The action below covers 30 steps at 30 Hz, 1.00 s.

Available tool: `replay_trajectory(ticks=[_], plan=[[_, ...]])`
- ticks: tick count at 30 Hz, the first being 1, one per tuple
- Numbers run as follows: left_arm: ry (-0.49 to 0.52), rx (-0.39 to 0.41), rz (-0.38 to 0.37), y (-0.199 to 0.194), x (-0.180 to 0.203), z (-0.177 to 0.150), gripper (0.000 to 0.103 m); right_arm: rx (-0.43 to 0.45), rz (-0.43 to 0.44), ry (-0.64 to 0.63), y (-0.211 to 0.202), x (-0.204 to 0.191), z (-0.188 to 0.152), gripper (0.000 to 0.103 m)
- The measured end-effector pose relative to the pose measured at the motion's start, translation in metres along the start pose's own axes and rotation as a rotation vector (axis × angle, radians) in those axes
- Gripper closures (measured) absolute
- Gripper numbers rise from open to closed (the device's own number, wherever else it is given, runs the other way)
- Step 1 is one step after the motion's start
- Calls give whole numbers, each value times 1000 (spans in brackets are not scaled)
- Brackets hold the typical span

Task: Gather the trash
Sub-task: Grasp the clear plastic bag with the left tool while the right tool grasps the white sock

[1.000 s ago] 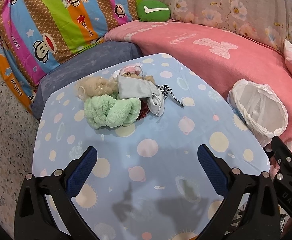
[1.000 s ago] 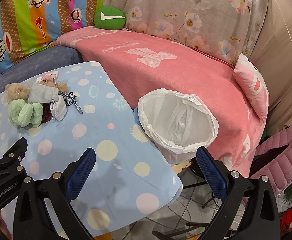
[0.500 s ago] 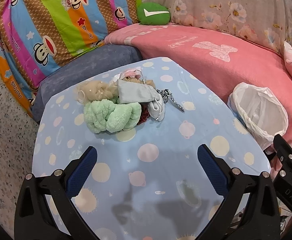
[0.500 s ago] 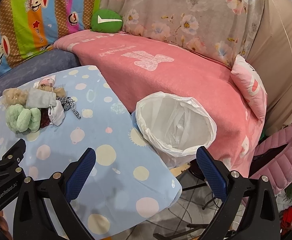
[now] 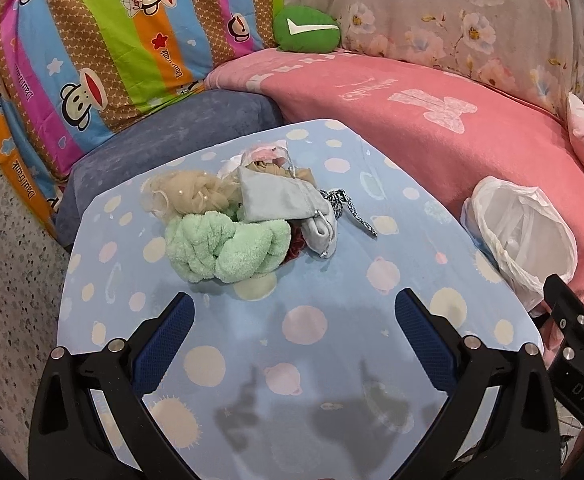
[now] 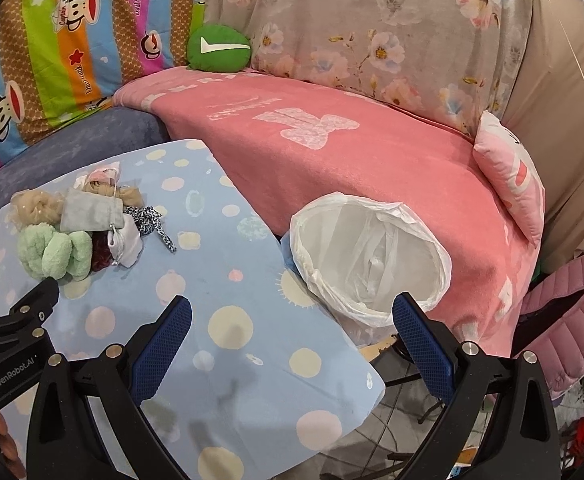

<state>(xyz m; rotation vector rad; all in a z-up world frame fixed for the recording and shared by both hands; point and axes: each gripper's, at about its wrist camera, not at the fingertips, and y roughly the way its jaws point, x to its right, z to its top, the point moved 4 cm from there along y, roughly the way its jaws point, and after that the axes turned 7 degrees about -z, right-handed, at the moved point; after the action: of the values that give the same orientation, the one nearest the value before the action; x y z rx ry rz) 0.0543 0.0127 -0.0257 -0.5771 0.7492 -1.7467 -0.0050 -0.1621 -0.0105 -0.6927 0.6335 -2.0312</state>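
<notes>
Two grippers, both with blue-padded fingers spread wide, holding nothing: left gripper (image 5: 294, 318) over the near part of the blue dotted tabletop (image 5: 404, 248), right gripper (image 6: 292, 320) over its right edge. Heap of soft trash near the far edge: fluffy green scrunchie (image 5: 227, 250), grey drawstring pouch (image 5: 275, 198), beige scrunchie (image 5: 187, 194). White plastic-lined bin (image 6: 372, 264) touching the right edge.
</notes>
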Motion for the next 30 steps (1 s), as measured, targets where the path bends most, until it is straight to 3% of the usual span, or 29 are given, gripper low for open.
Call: replay_trajectory(ticks=[6, 14, 21, 27, 30], plan=[[-37, 2, 25, 17, -37, 19, 7, 13, 49, 4, 5, -19, 14, 7], [-170, -6, 59, 48, -108, 49, 7, 14, 161, 12, 19, -60, 36, 7], [-213, -35, 5, 82, -140, 73, 8, 5, 243, -9, 34, -108, 49, 7], [-235, -71, -59, 104, -149, 81, 21, -5, 303, -42, 44, -150, 58, 7], [-238, -97, -94, 112, -151, 82, 41, -14, 342, -66, 49, -174, 60, 7]])
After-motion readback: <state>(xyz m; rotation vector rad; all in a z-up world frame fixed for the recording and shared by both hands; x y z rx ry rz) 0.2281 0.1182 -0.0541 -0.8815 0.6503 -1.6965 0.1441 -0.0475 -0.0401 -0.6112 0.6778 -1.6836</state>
